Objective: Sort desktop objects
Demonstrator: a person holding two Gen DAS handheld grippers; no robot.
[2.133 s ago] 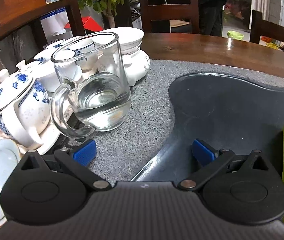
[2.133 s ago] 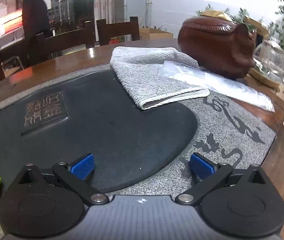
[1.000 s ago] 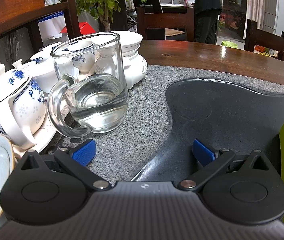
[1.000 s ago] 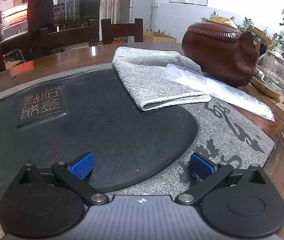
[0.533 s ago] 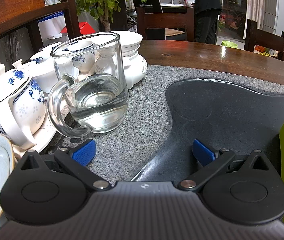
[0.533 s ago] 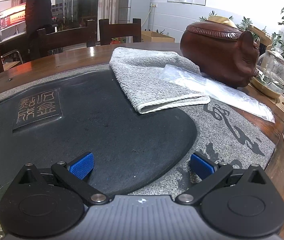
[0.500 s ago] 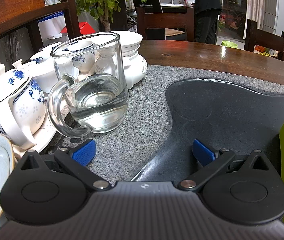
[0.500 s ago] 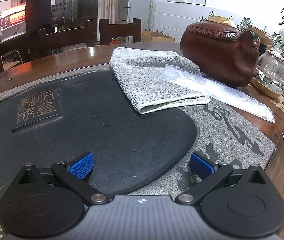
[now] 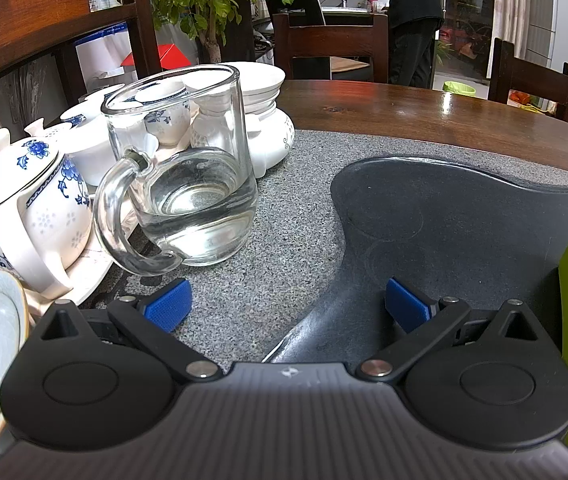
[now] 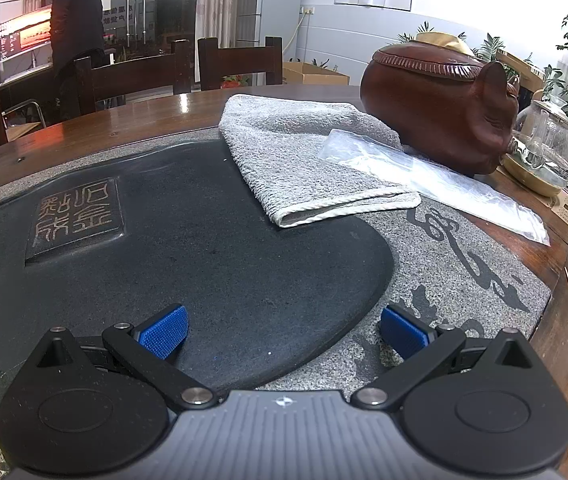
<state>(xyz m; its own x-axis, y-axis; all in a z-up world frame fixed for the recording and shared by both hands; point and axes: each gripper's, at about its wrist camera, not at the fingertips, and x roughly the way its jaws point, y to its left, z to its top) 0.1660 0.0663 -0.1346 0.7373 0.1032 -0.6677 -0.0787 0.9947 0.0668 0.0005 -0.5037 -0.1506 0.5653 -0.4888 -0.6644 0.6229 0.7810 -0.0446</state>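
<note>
While both tools hover wide open and empty over the stone tray (image 9: pixel 296 216) on the worktop (image 9: pixel 424 112), the left tool (image 9: pixel 286 306) faces a glass mug (image 9: pixel 187 184) beside a teapot (image 9: pixel 27 200), and the right tool (image 10: pixel 281 330) faces a folded grey towel (image 10: pixel 308 164), a plastic bag (image 10: pixel 436 180) and a brown pot (image 10: pixel 436 108).

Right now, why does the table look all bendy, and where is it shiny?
Left wrist view: the fisheye lens bows the wooden table, with glare near its right side. Right wrist view: the stone tray curves too, and the table shines beyond the grey towel.
</note>
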